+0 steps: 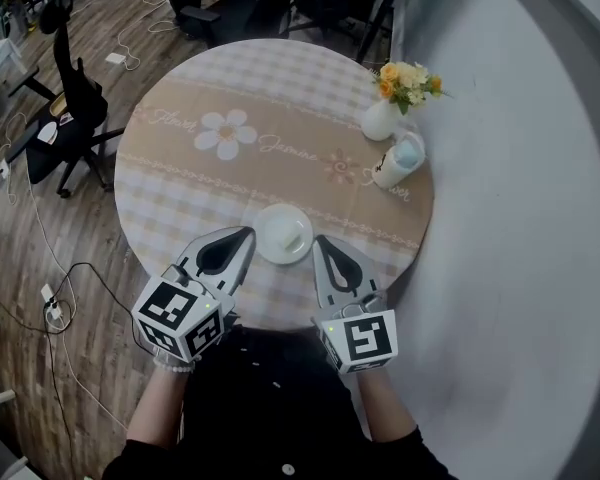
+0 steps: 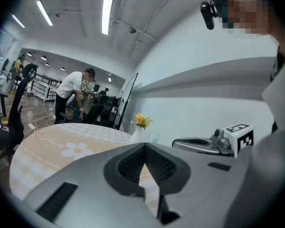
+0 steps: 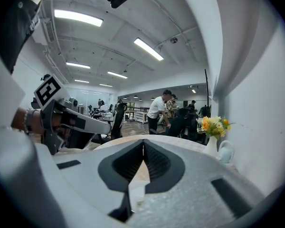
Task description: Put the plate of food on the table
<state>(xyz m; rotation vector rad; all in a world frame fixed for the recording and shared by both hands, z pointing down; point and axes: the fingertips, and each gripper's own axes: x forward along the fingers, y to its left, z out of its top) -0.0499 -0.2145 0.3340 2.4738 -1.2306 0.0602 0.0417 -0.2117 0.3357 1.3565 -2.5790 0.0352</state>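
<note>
Hardware at the table's (image 1: 180, 128) near edge: left gripper (image 1: 235, 250) and right gripper (image 1: 328, 258), jaws pressed together, empty. Plate of food (image 1: 284, 233) rests between them, judged already delivered. Flower vase (image 1: 382, 120) stands beyond, at the right edge.

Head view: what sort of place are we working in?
Probably an open-plan office or lab: office chair, ceiling strip lights, people working behind, with a round clothed table staged here.
</note>
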